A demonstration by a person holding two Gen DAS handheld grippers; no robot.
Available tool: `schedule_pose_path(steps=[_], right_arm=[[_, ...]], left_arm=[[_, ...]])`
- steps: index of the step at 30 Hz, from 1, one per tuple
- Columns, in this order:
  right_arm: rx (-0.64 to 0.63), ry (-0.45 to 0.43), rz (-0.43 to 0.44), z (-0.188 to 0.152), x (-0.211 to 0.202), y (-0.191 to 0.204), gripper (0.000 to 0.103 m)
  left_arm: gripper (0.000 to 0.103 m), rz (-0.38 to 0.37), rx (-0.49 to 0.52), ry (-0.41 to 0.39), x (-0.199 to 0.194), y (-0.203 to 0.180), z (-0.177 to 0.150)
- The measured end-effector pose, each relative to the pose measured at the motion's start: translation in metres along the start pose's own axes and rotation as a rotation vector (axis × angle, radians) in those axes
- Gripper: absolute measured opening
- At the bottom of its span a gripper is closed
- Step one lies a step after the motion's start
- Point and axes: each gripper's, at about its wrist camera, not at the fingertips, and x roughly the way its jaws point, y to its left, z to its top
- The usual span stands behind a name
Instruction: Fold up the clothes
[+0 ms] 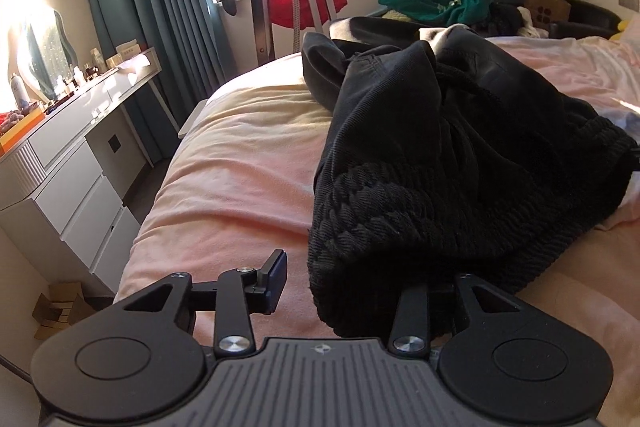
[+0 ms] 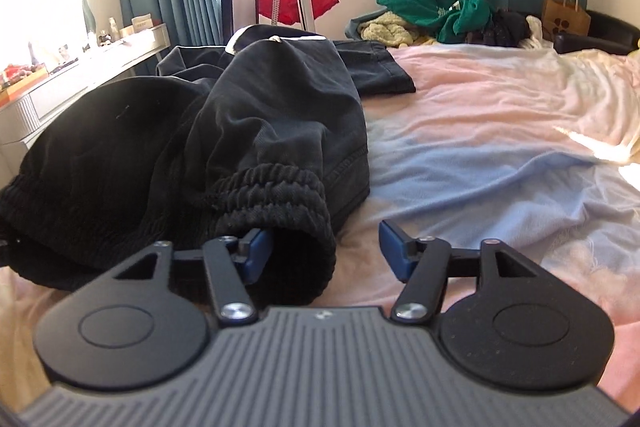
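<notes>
Grabbing stage, I'd say: black pants (image 1: 440,163) lie bunched on the bed (image 1: 224,187). Left gripper (image 1: 352,281) straddles the waistband (image 1: 360,219), not pinching; right gripper (image 2: 324,251) likewise, jaws apart. Next, both clamp the waistband corners.

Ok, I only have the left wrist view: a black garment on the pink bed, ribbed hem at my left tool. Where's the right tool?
Observer: The right tool is at another ribbed end of the black garment. One finger is tucked into the ribbed opening, the other is out over the bedcover, and the jaws are open.
Operator: What's behind the garment? It blocks my view.
Observer: A second dark garment lies flat on the bedcover just beyond it.
Operator: And to its right?
Observer: The bedcover turns from pink to a blue patch there.
</notes>
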Motion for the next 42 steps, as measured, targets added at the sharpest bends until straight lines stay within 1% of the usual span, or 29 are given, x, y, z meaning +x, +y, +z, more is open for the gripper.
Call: schedule_pose_path(steps=[3, 5, 6, 7, 8, 9, 10, 11, 13, 15, 17, 19, 20, 22, 24, 26, 28, 31, 33, 35, 37, 39, 41, 42], right_arm=[[-0.076, -0.052, -0.034, -0.001, 0.005, 0.009, 0.043], [-0.11, -0.072, -0.054, -0.002, 0.008, 0.012, 0.03], [-0.101, -0.074, -0.06, -0.002, 0.008, 0.011, 0.025], [-0.093, -0.075, -0.065, -0.001, 0.007, 0.01, 0.017], [-0.081, -0.077, -0.07, 0.0, 0.007, 0.009, 0.012], [-0.047, -0.082, -0.073, 0.002, 0.003, 0.005, 0.012], [-0.014, -0.087, -0.075, 0.004, -0.002, 0.001, 0.011], [0.019, -0.092, -0.078, 0.007, -0.006, -0.003, 0.011], [0.064, -0.095, -0.073, 0.009, -0.014, -0.009, 0.011], [0.092, -0.093, -0.059, 0.008, -0.022, -0.013, 0.01], [0.12, -0.09, -0.043, 0.008, -0.031, -0.016, 0.01], [0.137, -0.073, 0.006, 0.004, -0.043, -0.01, 0.009], [0.126, -0.072, 0.029, 0.002, -0.05, -0.004, 0.009], [0.108, -0.081, 0.081, -0.003, -0.065, 0.011, 0.009], [0.105, -0.093, 0.145, -0.006, -0.082, 0.028, 0.009], [0.113, -0.101, 0.212, -0.008, -0.096, 0.047, 0.01], [0.112, -0.094, 0.282, -0.008, -0.104, 0.071, 0.01], [0.102, -0.075, 0.421, -0.001, -0.105, 0.118, 0.01], [0.085, -0.063, 0.519, 0.006, -0.099, 0.151, 0.01], [0.061, -0.047, 0.602, 0.01, -0.088, 0.184, 0.011], [0.039, -0.009, 0.656, 0.004, -0.062, 0.211, 0.012], [0.018, 0.032, 0.705, -0.003, -0.036, 0.237, 0.012], [0.019, 0.115, 0.699, -0.014, -0.008, 0.25, 0.012], [0.023, 0.136, 0.702, -0.018, 0.001, 0.251, 0.012]], left_arm=[[0.044, 0.01, 0.003, 0.009, 0.003, 0.0, -0.001], [0.044, -0.005, -0.05, 0.026, 0.008, 0.007, -0.001], [0.044, -0.017, -0.083, 0.038, 0.011, 0.009, -0.001], [0.044, -0.028, -0.107, 0.05, 0.014, 0.012, -0.001], [0.037, -0.046, -0.127, 0.065, 0.017, 0.015, -0.001], [0.03, -0.079, -0.152, 0.078, 0.019, 0.018, -0.002], [0.017, -0.108, -0.186, 0.087, 0.022, 0.022, -0.001], [0.014, -0.135, -0.221, 0.097, 0.024, 0.025, -0.001], [0.012, -0.132, -0.271, 0.084, 0.025, 0.029, 0.001], [0.011, -0.121, -0.315, 0.052, 0.021, 0.033, 0.006], [0.01, -0.102, -0.371, -0.022, 0.01, 0.04, 0.016], [0.01, -0.09, -0.445, -0.118, -0.007, 0.051, 0.029], [0.01, -0.085, -0.473, -0.162, -0.015, 0.057, 0.037], [0.01, -0.061, -0.497, -0.236, -0.027, 0.068, 0.051], [0.009, -0.039, -0.509, -0.288, -0.035, 0.083, 0.072], [0.009, -0.032, -0.533, -0.319, -0.04, 0.101, 0.095], [0.009, -0.024, -0.536, -0.345, -0.049, 0.118, 0.119], [0.009, 0.018, -0.523, -0.391, -0.062, 0.147, 0.155], [0.009, 0.058, -0.528, -0.404, -0.066, 0.17, 0.169], [0.009, 0.137, -0.537, -0.377, -0.052, 0.197, 0.173], [0.009, 0.22, -0.545, -0.346, -0.036, 0.226, 0.176], [0.009, 0.273, -0.57, -0.253, 0.0, 0.248, 0.161], [0.009, 0.316, -0.587, -0.162, 0.035, 0.265, 0.143], [0.009, 0.326, -0.592, -0.124, 0.054, 0.269, 0.128]])
